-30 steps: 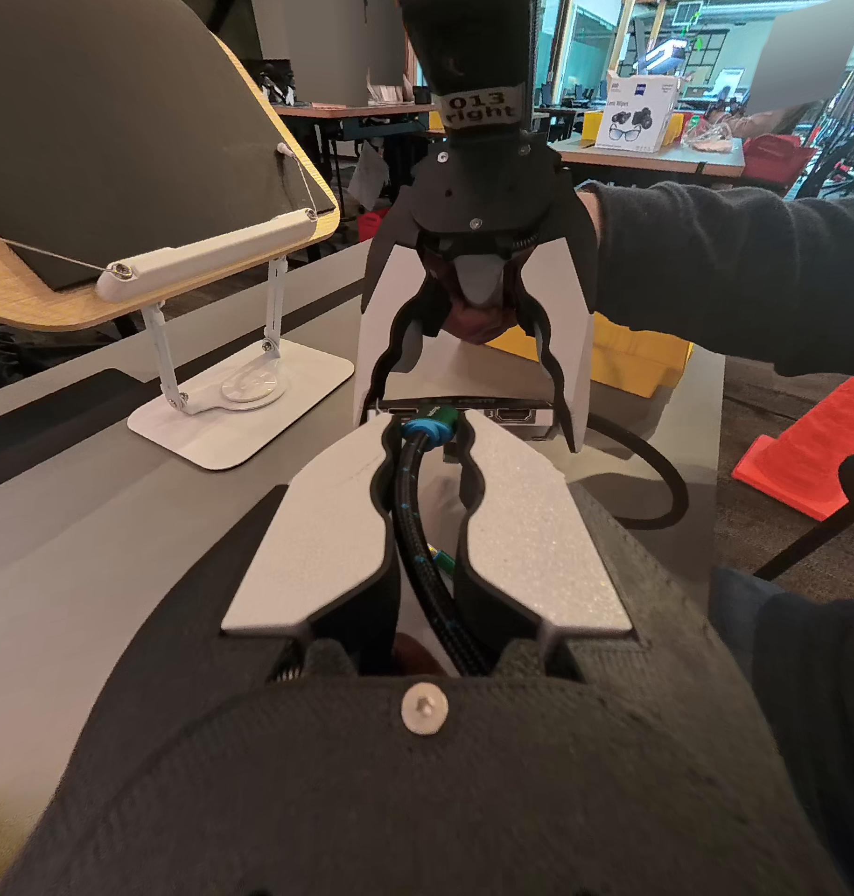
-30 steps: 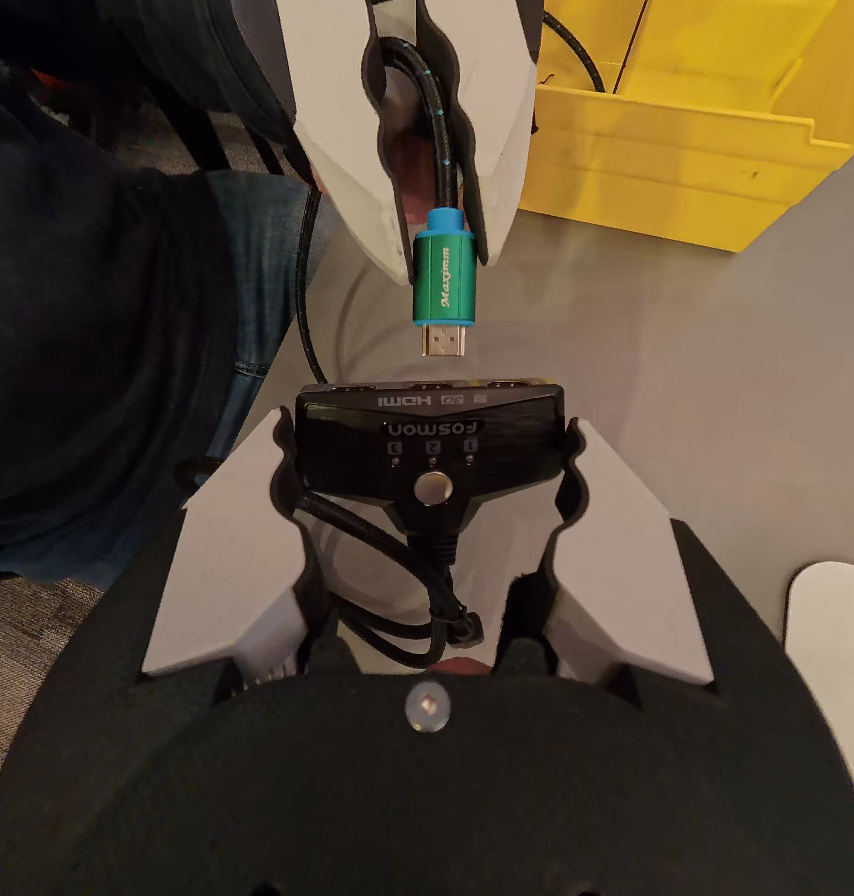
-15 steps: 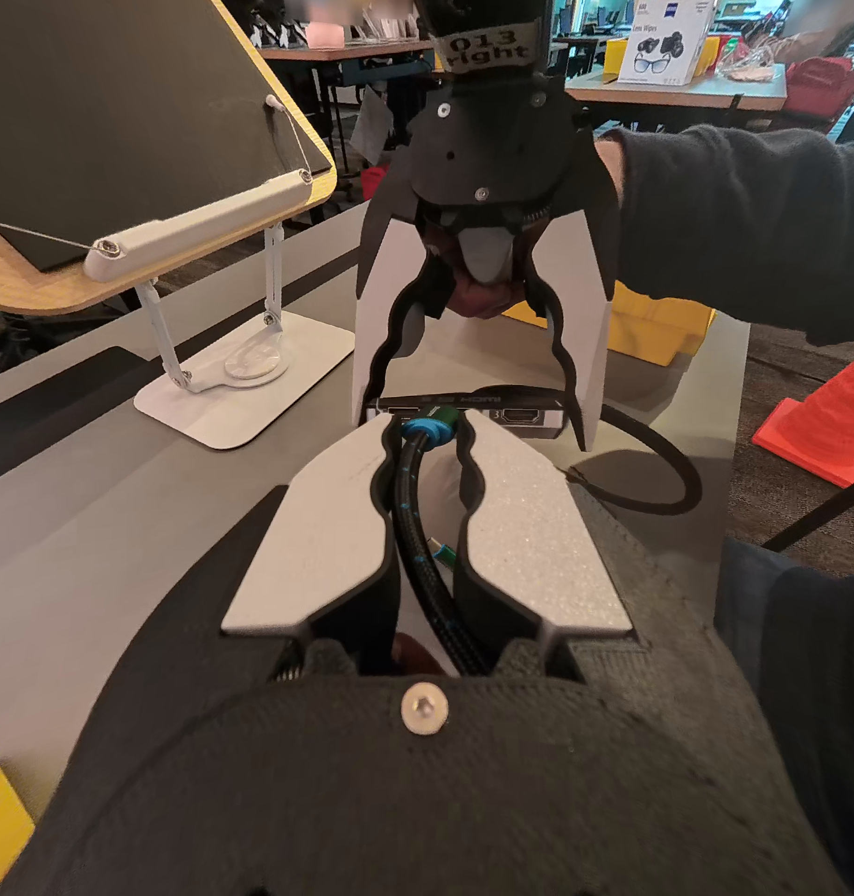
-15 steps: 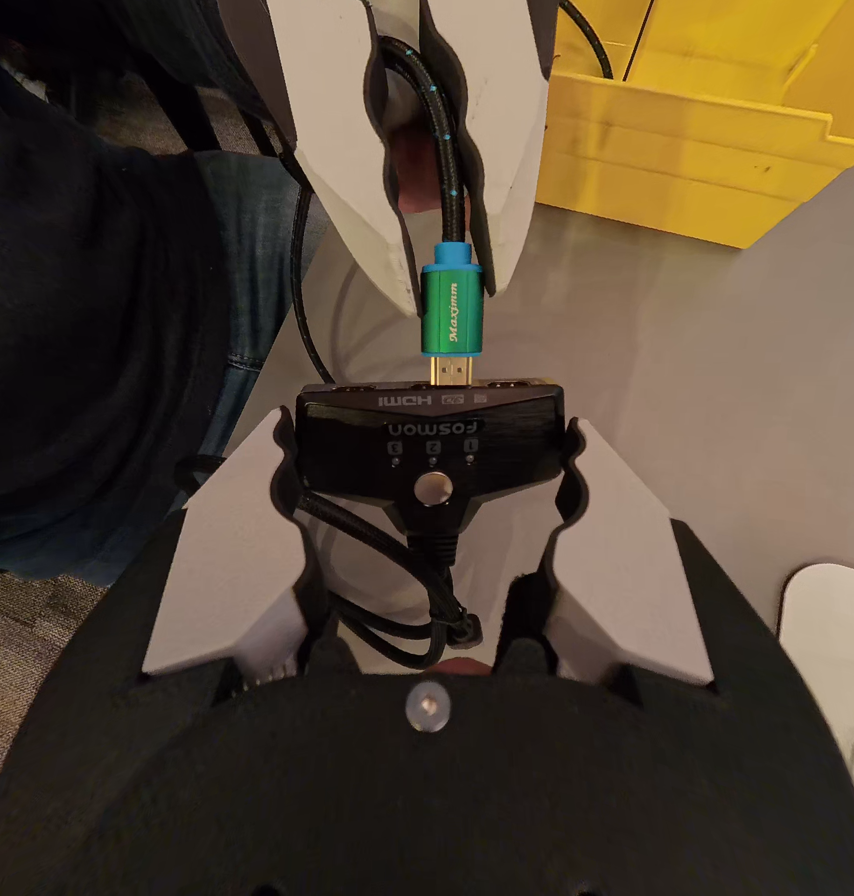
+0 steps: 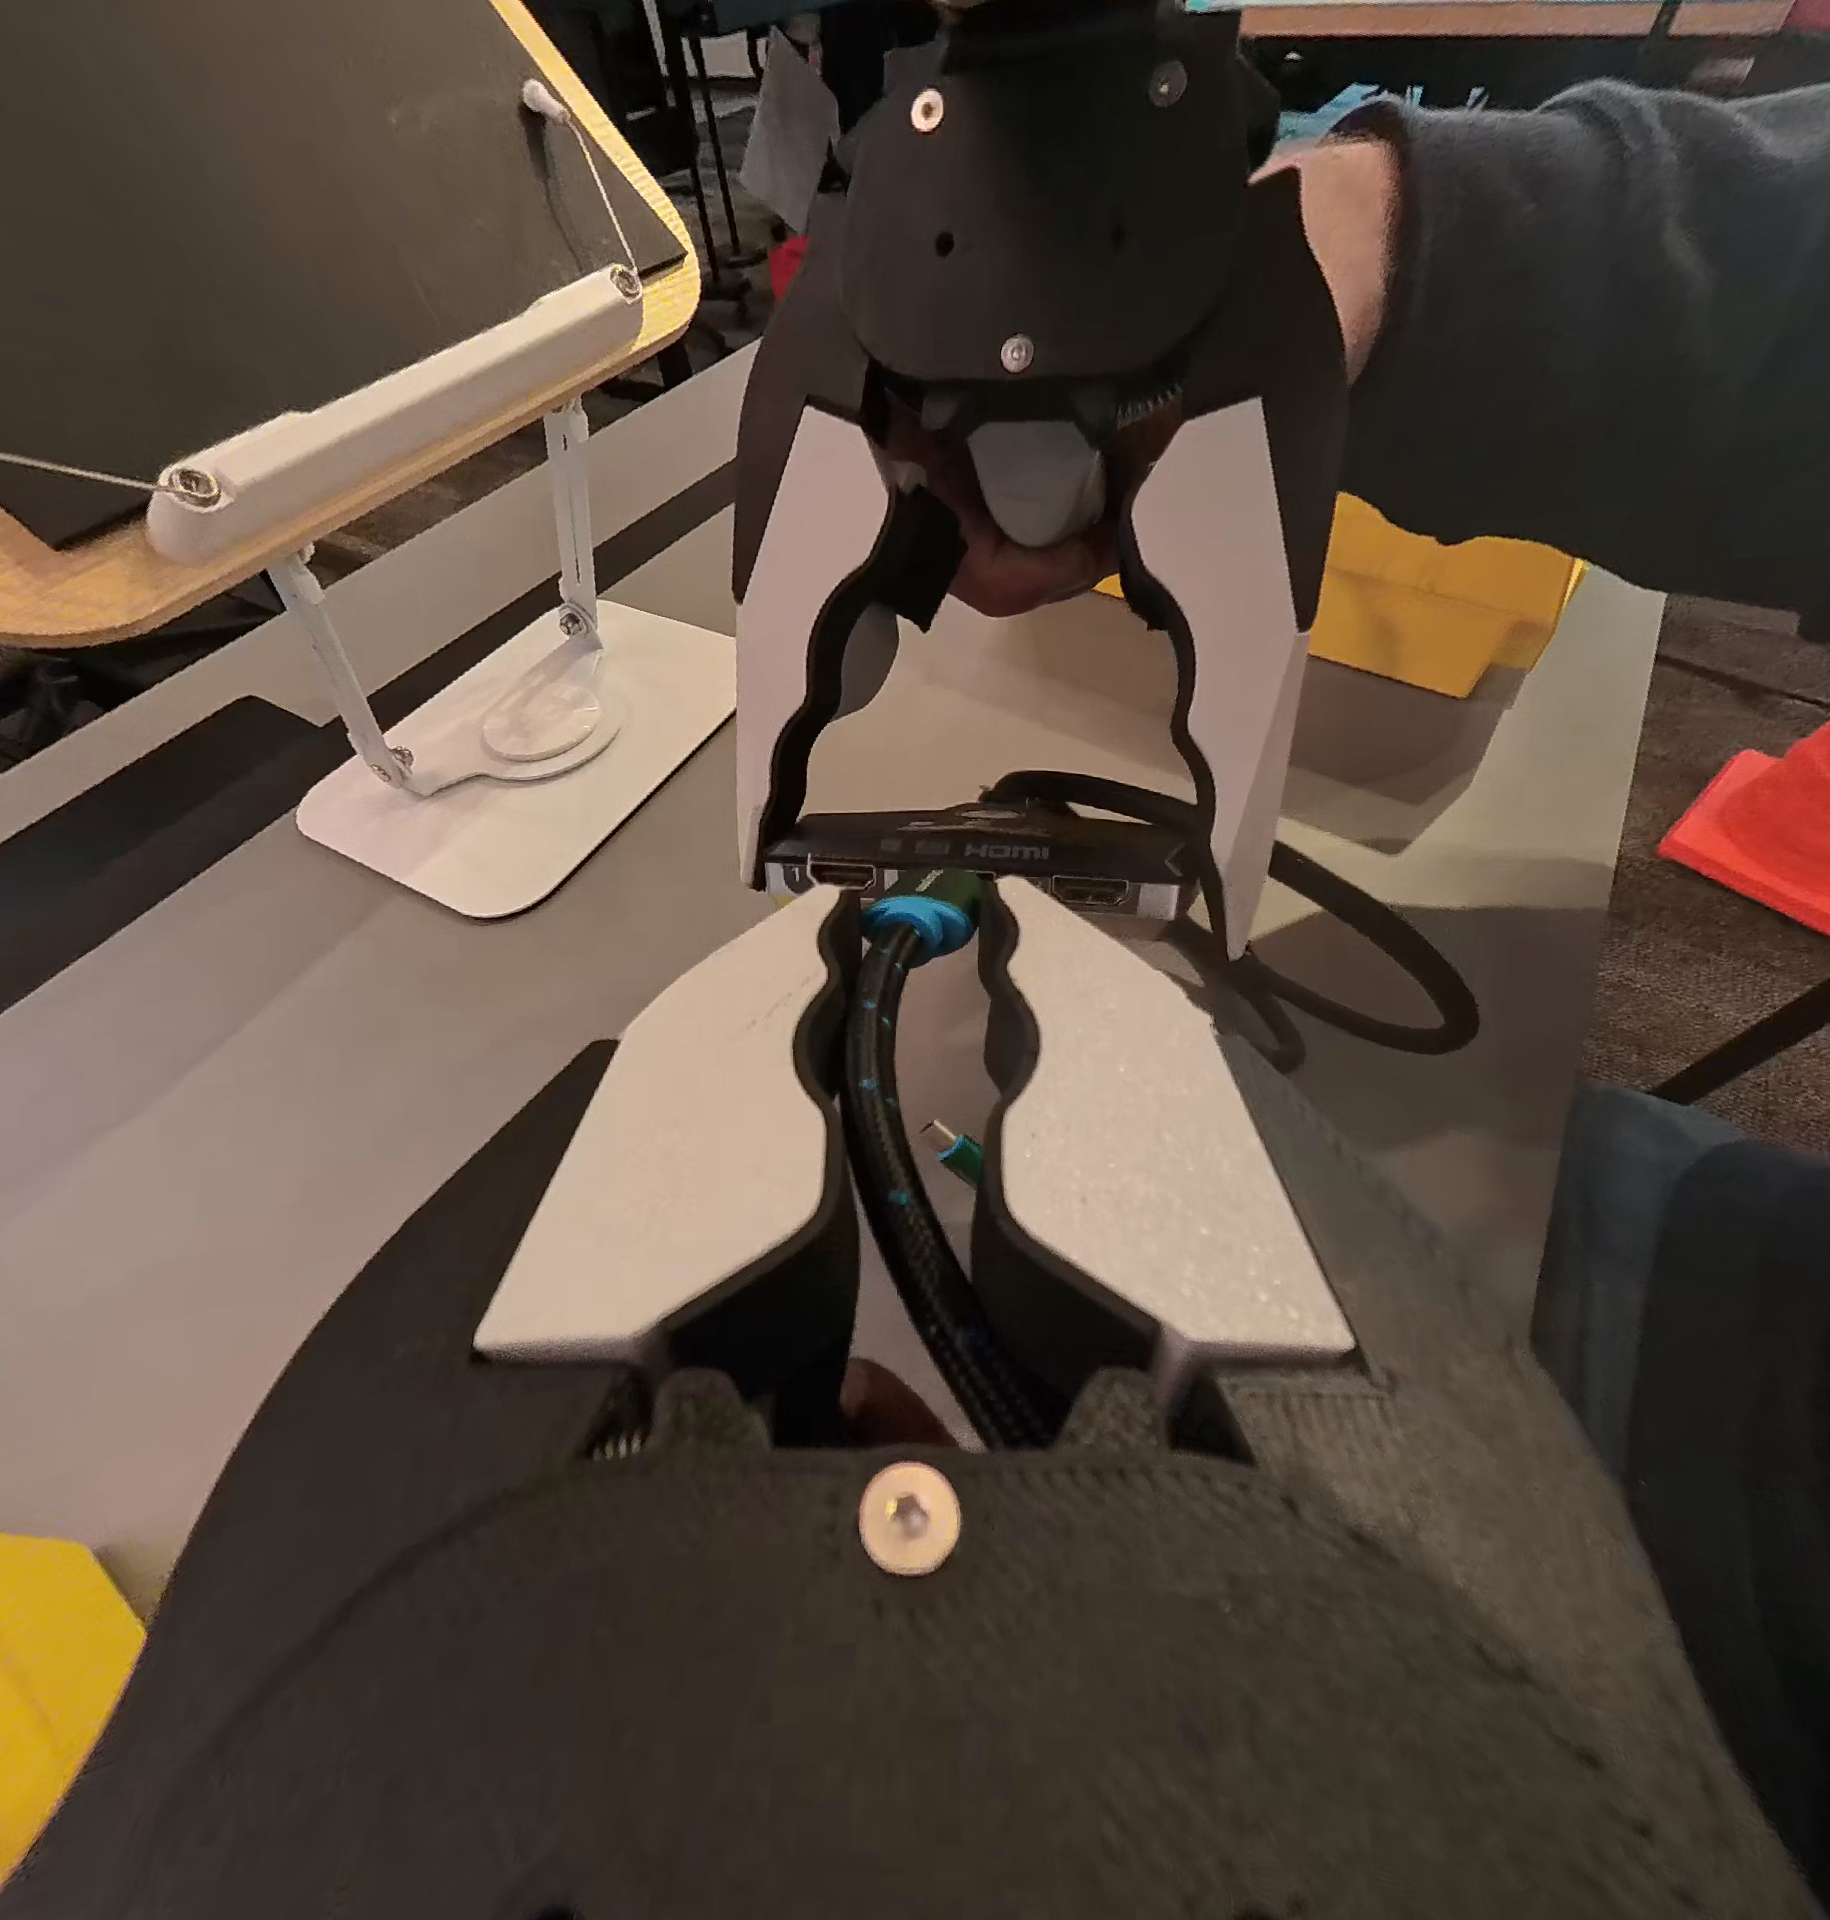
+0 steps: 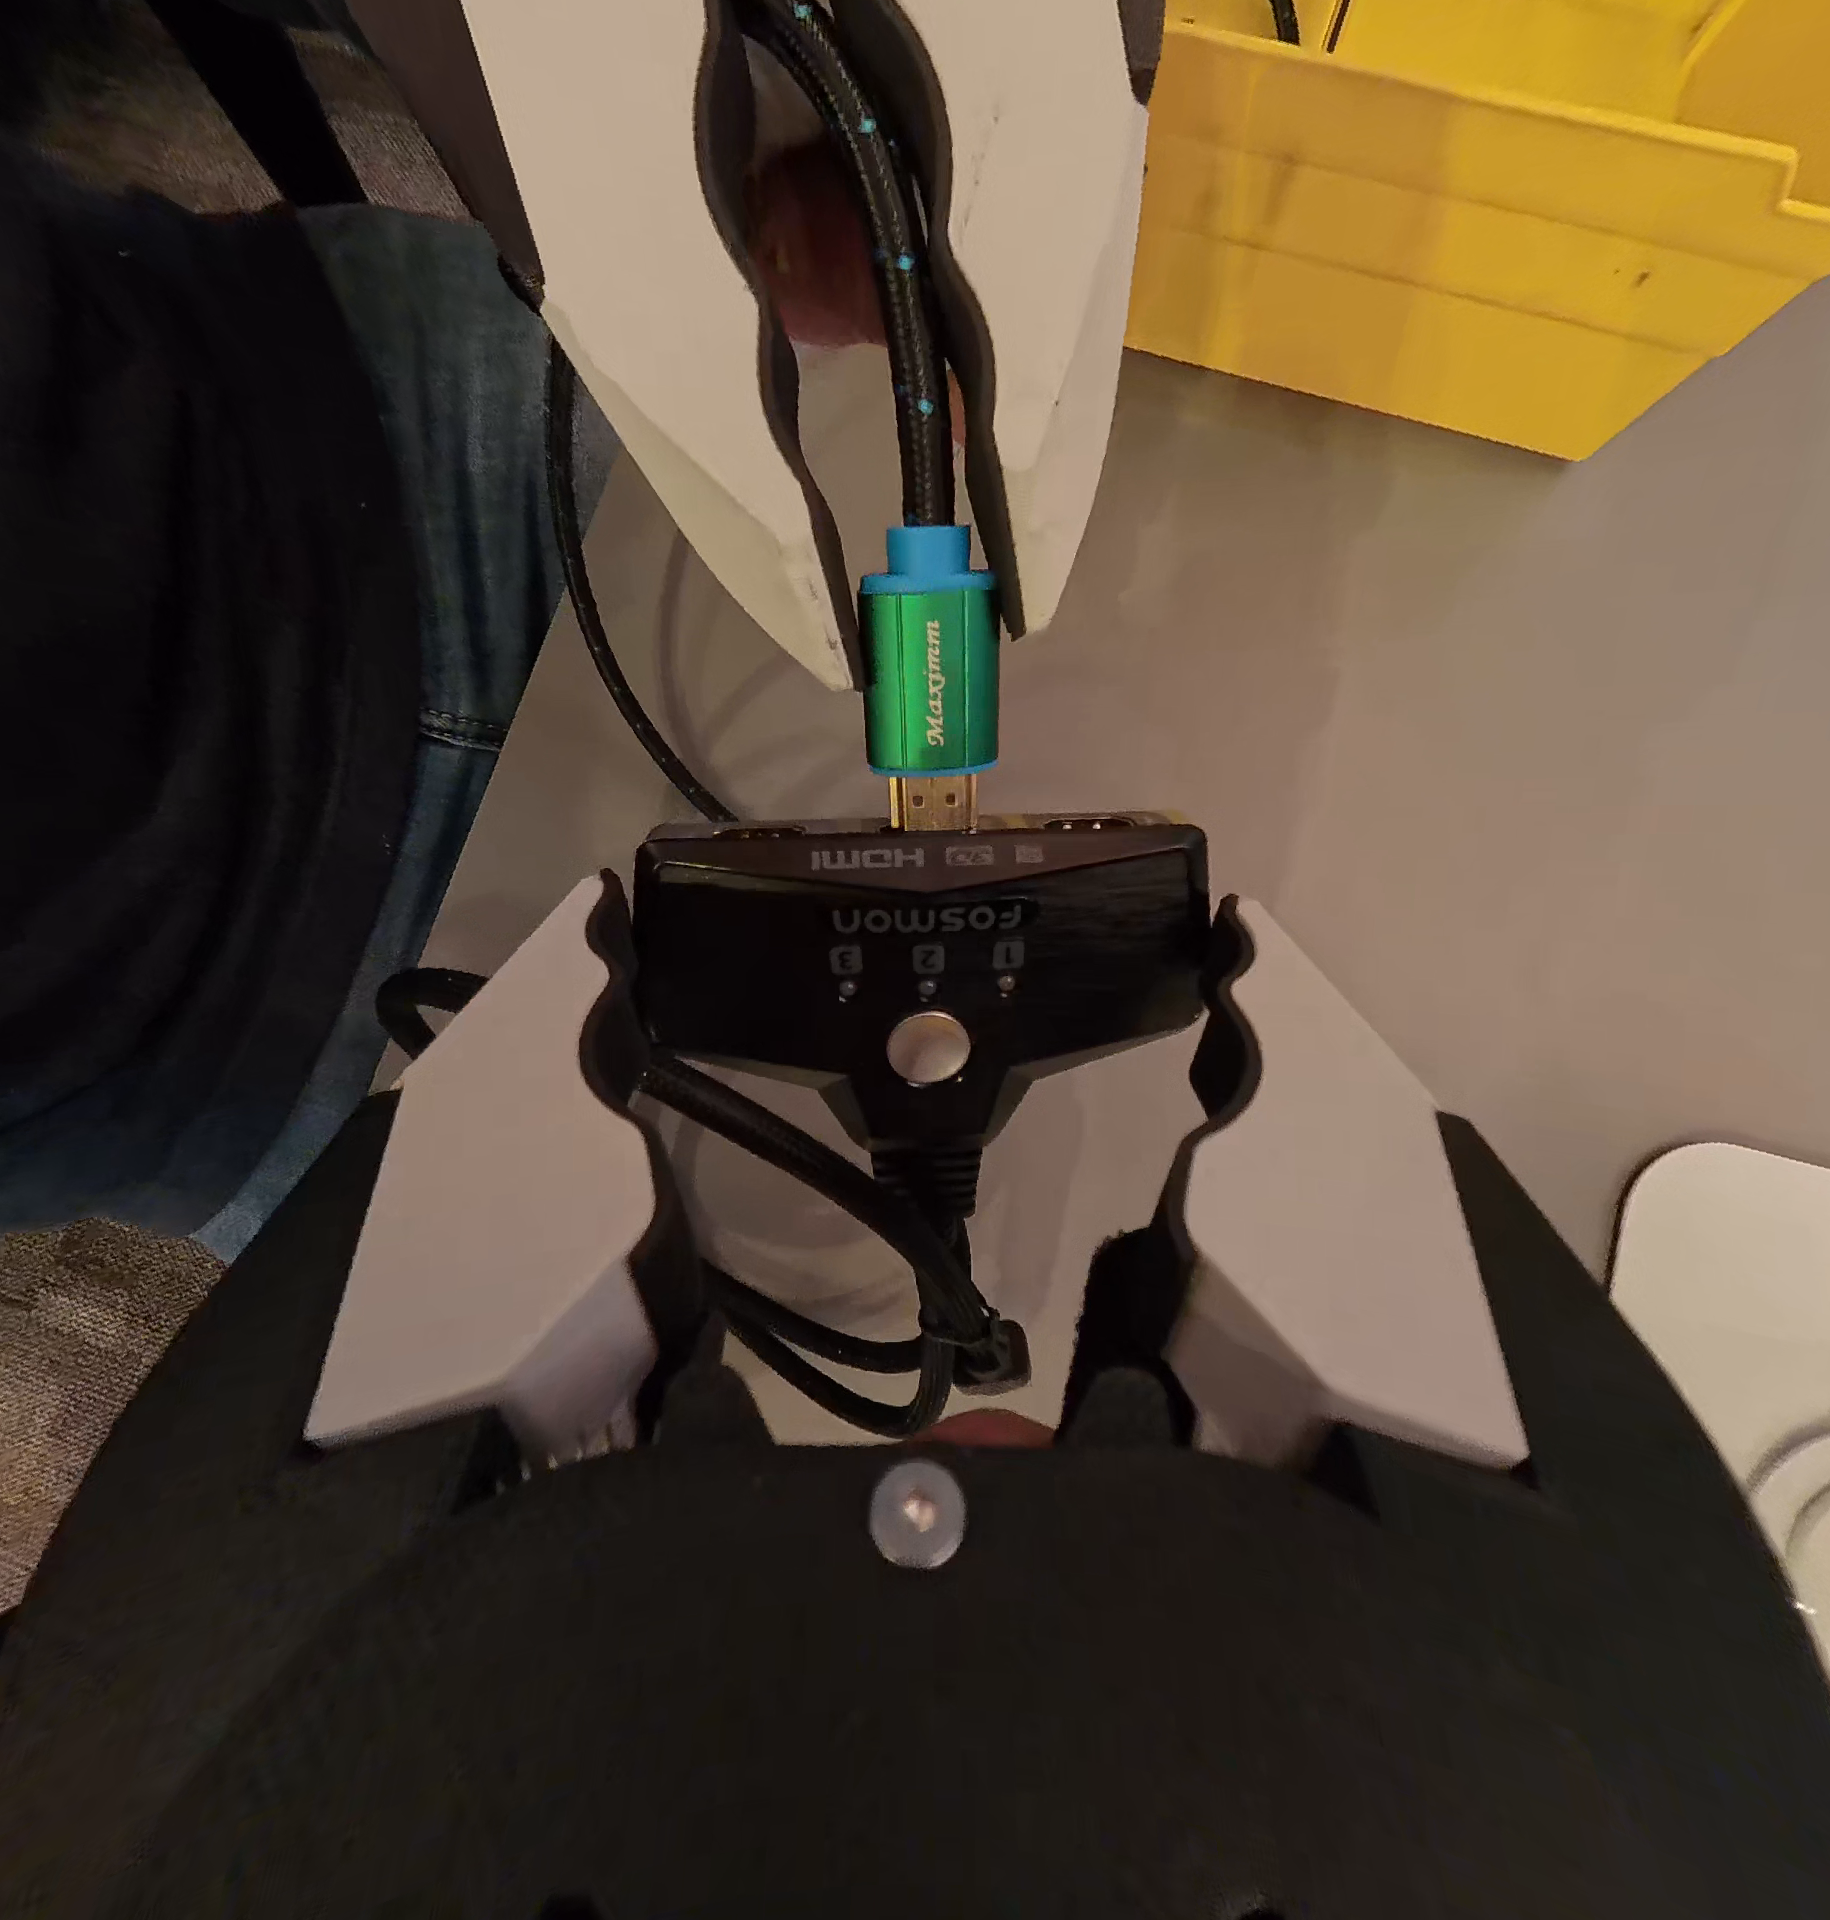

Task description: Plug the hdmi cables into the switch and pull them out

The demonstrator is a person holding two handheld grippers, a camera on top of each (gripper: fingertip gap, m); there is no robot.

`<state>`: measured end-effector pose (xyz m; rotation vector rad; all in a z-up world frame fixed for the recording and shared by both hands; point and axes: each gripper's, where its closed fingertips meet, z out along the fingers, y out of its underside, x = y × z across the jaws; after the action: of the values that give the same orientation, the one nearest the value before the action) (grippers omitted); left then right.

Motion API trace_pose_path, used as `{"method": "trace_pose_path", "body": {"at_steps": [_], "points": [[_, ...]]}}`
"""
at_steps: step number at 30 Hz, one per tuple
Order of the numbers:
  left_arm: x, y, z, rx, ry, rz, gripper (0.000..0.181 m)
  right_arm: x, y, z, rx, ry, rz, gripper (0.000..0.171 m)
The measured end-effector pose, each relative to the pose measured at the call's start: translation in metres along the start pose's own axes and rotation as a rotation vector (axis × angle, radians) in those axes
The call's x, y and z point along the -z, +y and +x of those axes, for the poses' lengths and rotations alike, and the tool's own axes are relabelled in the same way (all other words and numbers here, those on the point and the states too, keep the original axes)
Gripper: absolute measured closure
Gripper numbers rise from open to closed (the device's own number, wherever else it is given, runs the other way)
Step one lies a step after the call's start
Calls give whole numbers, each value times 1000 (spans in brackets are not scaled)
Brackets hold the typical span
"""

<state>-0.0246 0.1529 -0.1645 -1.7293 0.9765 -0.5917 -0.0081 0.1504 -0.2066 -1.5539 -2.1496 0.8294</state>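
Note:
My right gripper (image 6: 916, 904) is shut on the sides of the black HDMI switch (image 6: 921, 935) and holds it over the grey table. My left gripper (image 5: 916, 914) is shut on a black braided HDMI cable (image 5: 880, 1091) just behind its green plug (image 6: 926, 675). The plug's gold tip (image 6: 932, 805) sits in the mouth of the switch's middle port, and most of the tip still shows. The two outer ports (image 5: 838, 873) are empty. The switch also shows in the left wrist view (image 5: 994, 831), between the right gripper's fingers (image 5: 776, 675). Another green plug (image 5: 958, 1148) lies on the table under my left gripper.
The switch's own black cable (image 5: 1389, 987) loops on the table to the right. A white stand (image 5: 516, 810) holding a wooden board stands at the left. A yellow bin (image 6: 1462, 260) sits past the table edge, with an orange wedge (image 5: 1804, 831) on the floor. A person's dark sleeve (image 5: 1617, 312) reaches in from the right. One gripper's finger ends stand about 5 cm off the other's.
My left gripper has carried the green plug forward to the switch. One second ago the tip hung clear of the ports; now it is in the middle port's mouth.

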Motion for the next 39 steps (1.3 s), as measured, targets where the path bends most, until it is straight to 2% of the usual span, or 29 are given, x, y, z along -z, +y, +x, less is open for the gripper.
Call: {"method": "trace_pose_path", "body": {"at_steps": [39], "points": [[2,-10,1,21,6,98,160,8,-6,1,2,48,15,64]]}}
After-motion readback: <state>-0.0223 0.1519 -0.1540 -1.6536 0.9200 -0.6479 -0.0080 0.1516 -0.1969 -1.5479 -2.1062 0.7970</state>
